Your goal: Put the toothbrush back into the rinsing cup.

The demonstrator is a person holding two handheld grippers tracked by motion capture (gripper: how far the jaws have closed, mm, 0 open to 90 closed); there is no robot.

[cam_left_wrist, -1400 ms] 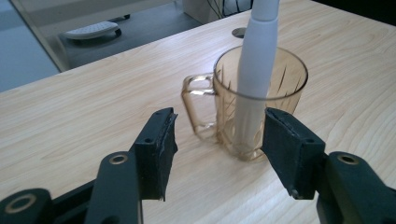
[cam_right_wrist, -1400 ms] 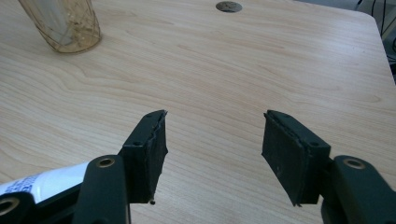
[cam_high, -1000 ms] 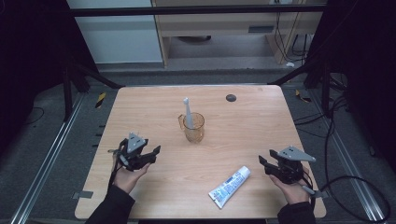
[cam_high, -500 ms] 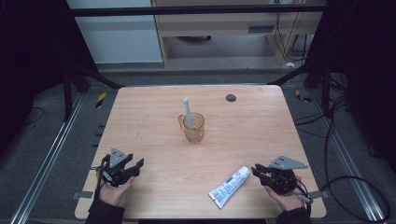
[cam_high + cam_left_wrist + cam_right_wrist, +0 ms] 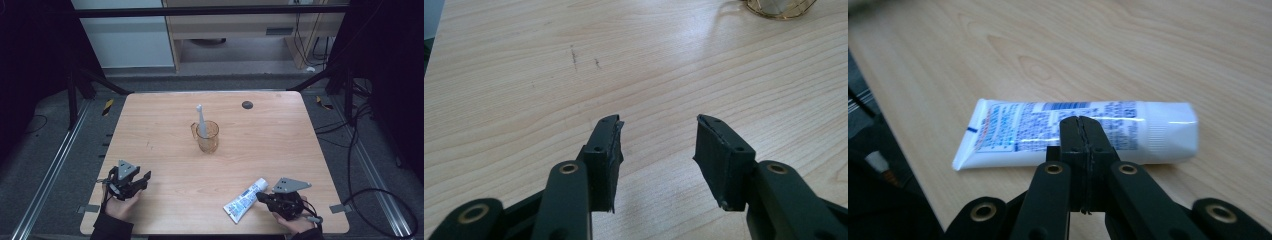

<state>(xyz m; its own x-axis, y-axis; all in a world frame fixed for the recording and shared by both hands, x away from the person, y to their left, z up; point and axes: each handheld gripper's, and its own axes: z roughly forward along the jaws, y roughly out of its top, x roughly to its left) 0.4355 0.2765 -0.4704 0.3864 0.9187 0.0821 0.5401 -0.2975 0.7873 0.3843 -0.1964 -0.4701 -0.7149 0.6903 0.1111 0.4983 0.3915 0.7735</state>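
Note:
A white toothpaste tube (image 5: pixel 245 200) with blue print lies near the table's front edge, right of centre. My right gripper (image 5: pixel 261 196) sits just right of it, low over the wood. In the right gripper view its jaws (image 5: pixel 1082 122) have just closed flat against each other with nothing between them, and the tube (image 5: pixel 1023 130) lies crosswise just beyond the tips. My left gripper (image 5: pixel 142 179) rests at the front left. Its jaws (image 5: pixel 658 135) stand apart over bare wood, having just closed a little. A clear amber cup (image 5: pixel 207 137) holds a white toothbrush (image 5: pixel 201 120) at mid-table.
The wooden table (image 5: pixel 275 145) has a small black disc (image 5: pixel 247 105) near its far edge. The cup's base (image 5: pixel 780 6) shows at the top right of the left gripper view. Dark frame legs and cables surround the table.
The left hand has drawn back toward the front left corner. The right hand has slid left and nearer the tube, and its jaws have gone from apart to shut.

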